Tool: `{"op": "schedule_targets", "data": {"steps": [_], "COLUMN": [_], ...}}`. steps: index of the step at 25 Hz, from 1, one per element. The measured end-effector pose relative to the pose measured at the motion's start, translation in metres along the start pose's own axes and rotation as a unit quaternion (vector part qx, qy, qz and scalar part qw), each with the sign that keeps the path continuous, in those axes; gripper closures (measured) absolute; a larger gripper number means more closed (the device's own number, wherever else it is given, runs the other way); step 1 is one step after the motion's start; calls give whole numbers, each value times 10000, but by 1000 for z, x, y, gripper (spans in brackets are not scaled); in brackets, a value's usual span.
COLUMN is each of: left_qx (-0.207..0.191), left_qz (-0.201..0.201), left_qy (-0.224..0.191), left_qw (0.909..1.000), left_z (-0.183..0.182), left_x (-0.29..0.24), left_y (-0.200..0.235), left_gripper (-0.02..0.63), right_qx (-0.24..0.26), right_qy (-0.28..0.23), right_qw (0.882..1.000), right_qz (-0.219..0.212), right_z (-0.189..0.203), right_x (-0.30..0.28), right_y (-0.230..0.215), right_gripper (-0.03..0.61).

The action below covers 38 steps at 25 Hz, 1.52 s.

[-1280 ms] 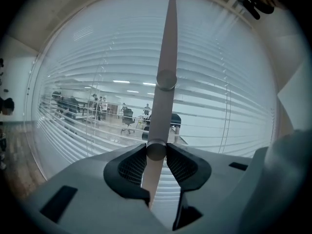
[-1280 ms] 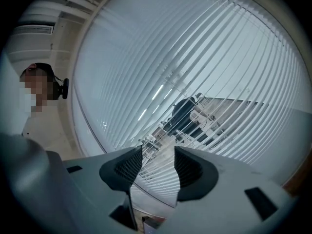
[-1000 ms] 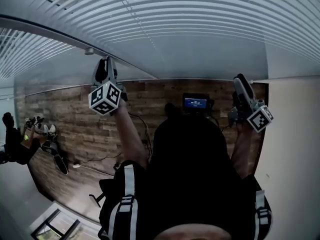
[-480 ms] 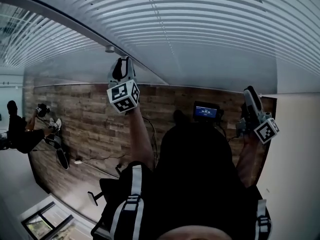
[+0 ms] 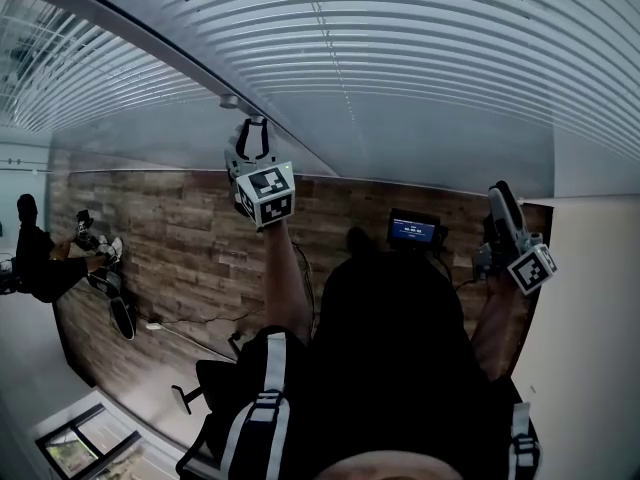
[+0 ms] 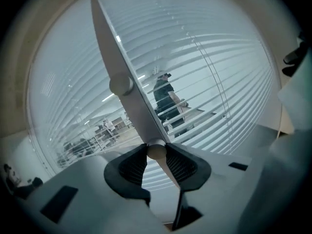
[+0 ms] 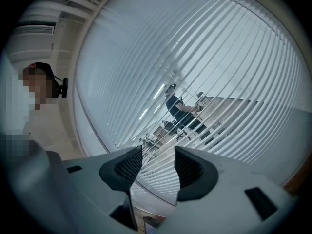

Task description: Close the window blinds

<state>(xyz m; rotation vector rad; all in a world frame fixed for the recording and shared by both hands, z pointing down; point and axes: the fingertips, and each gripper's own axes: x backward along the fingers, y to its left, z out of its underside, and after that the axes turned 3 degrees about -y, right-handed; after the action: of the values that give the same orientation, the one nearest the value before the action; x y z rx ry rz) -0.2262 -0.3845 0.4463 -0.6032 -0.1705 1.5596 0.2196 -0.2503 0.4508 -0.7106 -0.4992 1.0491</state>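
Note:
White slatted blinds (image 5: 400, 58) fill the top of the head view and stand before both grippers (image 6: 214, 72) (image 7: 209, 67); their slats are part open, and a room shows between them. My left gripper (image 5: 250, 128) is raised to the seam between two blinds. In the left gripper view it (image 6: 156, 154) is shut on a pale round rod (image 6: 139, 116), seemingly the tilt wand, which carries a round knob (image 6: 121, 85) higher up. My right gripper (image 5: 498, 193) is held up at the right. Its jaws (image 7: 158, 167) are open, nothing between them, facing the slats.
A wood-patterned surface (image 5: 170, 238) lies below the blinds, with a small lit screen (image 5: 413, 230) on it. A person (image 5: 35, 268) is at the far left. A beige wall (image 5: 590, 308) closes the right side. Another person (image 7: 39, 89) stands left of my right gripper.
My left gripper has shifted right along the seam and rolled, so its marker cube shows a different face. The right gripper has stayed where it was.

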Motion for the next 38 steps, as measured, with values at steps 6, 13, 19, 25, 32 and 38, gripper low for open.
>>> {"op": "schedule_targets", "data": {"steps": [6, 13, 19, 25, 32, 38], "left_qx": [534, 3042, 2906, 2200, 1290, 930], "left_qz": [71, 756, 618, 463, 240, 114], "left_qy": [-222, -690, -592, -385, -127, -92], "left_qw": [9983, 9471, 9530, 9736, 9913, 9956], "left_z": [5, 5, 5, 6, 5, 7], "left_x": [-1, 4, 3, 4, 4, 3], "left_y": [-4, 3, 7, 2, -1, 0], "left_gripper": [479, 437, 477, 480, 479, 480], "right_qx": [-60, 20, -67, 27, 30, 31], "right_qy": [-43, -73, -73, -55, -39, -18], "right_qw": [10000, 10000, 9999, 10000, 10000, 10000], "right_qz": [-12, 29, 31, 6, -41, -90], "right_z": [3, -1, 1, 1, -1, -1], "right_x": [4, 7, 6, 5, 1, -1], "right_y": [-8, -4, -8, -5, -2, 2], "right_gripper": [368, 368, 370, 368, 368, 368]}}
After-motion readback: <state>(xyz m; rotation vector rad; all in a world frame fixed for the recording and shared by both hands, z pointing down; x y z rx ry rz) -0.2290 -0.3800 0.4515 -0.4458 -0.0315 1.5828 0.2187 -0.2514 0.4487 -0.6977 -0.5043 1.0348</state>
